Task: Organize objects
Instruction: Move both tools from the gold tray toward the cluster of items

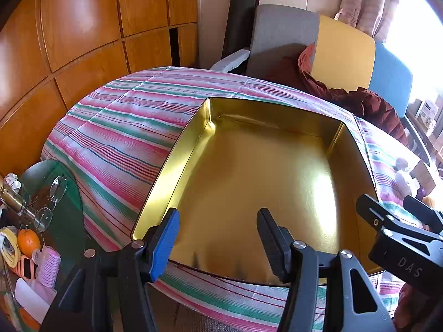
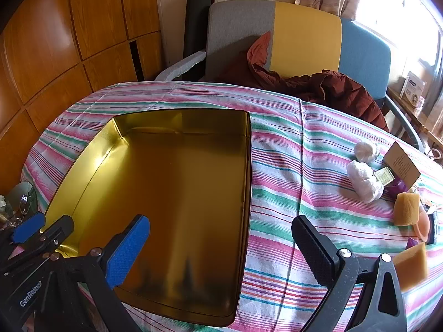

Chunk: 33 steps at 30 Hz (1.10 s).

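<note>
Off to the far left, on a lower glass side table (image 1: 69, 221), sit a pair of spectacles (image 1: 51, 202), an orange (image 1: 27, 242) and some small clutter I can't make out. Next comes the table proper, draped in a pink, green and white striped cloth (image 2: 290, 166), and on its left half lies a large gold tin tray (image 2: 171, 207), shallow-walled, with nothing showing on its shiny floor. Over the tray's near-left edge hangs the left gripper (image 1: 217, 242), its fingers spread wide with only air between them, one pad blue and the other black. Just to its right is the right gripper (image 2: 221, 251), its fingers likewise wide apart and holding nothing; its blue finger (image 2: 127, 251) sits above the tray's near edge and its black finger (image 2: 315, 254) over the bare cloth beside the tray. Farther right on the cloth, well apart from the tray, the loose things are gathered: two white crumpled bundles (image 2: 364, 179), a brown card (image 2: 402, 166), a small green-printed packet (image 2: 383, 175) and two yellow sponges (image 2: 407, 209), with other bits at the edge too cut off to name. Behind the table stands a grey, yellow and blue chair (image 2: 304, 36) with a dark red jacket (image 2: 332, 88) heaped on it.
</note>
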### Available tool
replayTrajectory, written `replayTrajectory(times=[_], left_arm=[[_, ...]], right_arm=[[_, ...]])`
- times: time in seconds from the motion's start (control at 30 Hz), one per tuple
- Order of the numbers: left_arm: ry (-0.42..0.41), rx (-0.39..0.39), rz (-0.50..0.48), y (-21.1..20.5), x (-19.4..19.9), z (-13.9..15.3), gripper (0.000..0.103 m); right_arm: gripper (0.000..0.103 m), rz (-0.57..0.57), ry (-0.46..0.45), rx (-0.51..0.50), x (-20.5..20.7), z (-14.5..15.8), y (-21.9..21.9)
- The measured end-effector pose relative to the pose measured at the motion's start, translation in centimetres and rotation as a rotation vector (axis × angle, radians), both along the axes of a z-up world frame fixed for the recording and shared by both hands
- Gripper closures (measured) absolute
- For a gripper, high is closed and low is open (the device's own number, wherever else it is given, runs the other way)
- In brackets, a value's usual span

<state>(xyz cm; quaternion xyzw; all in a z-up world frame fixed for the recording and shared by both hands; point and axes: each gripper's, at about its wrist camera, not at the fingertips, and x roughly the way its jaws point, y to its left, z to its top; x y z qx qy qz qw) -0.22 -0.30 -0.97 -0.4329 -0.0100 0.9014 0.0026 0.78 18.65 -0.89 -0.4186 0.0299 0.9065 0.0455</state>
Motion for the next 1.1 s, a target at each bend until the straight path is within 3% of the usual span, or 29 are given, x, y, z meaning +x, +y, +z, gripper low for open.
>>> replayTrajectory(times=[0.53, 0.73, 0.9, 1.1], left_arm=[[-0.01, 0.015, -0.054, 1.5, 0.5, -0.6, 0.044], [-0.014, 0.091, -0.148, 2.6, 1.5, -0.7, 0.044], [-0.026, 0.133, -0.267, 5.1, 2.8, -0.9, 0.044], [-0.113, 0.309, -0.425, 7.9, 3.5, -1.2, 0.044]], right_arm=[[0.0, -0.047, 0.031, -0.011, 1.3, 0.9, 2.2], [0.0, -0.071, 0.111, 0.016, 3.1, 2.4, 4.7], [0.0, -0.171, 0.183, 0.06, 5.7, 3.8, 9.2], [0.0, -0.377, 0.214, 0.01, 9.4, 3.9, 16.7]])
